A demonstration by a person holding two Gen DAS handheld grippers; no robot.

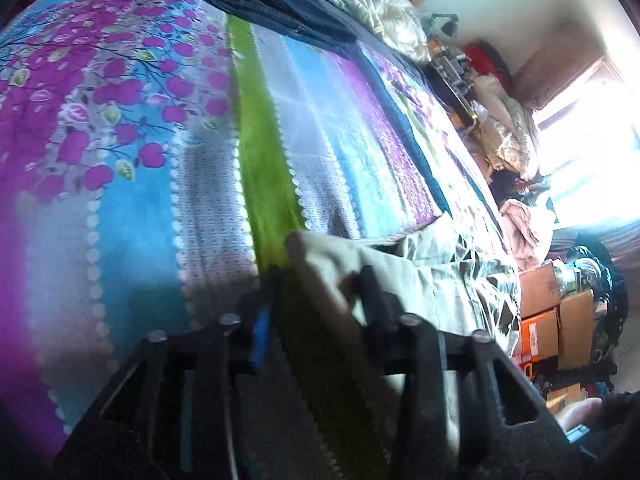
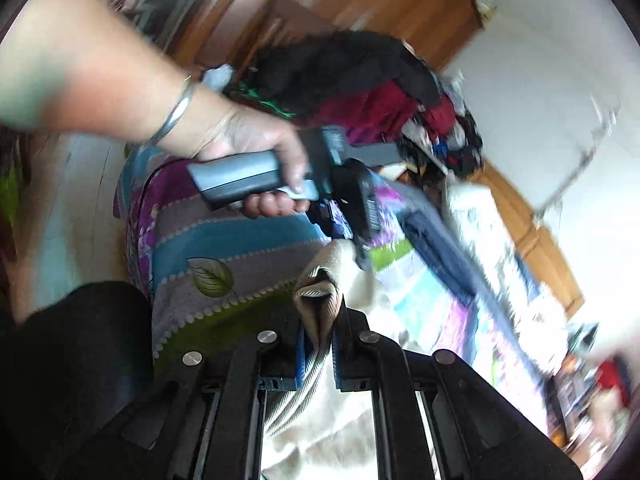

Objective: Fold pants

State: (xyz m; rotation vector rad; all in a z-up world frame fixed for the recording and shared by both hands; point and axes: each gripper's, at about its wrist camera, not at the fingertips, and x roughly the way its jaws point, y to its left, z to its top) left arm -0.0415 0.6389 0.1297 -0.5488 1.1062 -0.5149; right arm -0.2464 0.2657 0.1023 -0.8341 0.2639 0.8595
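We are mid-fold: the right gripper [image 2: 320, 344] pinches the beige pants [image 2: 320, 292] above the bedspread [image 1: 160, 200], the left gripper [image 1: 320, 300] too, its jaws closed on a corner, and flattening remains.

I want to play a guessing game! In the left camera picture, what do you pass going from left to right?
Pink flowers on the bedspread → green stripe → beige pants → cardboard boxes.

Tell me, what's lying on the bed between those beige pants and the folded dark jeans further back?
Only bedspread: in the left wrist view, its green, grey and blue stripes run bare from the beige pants to the dark jeans.
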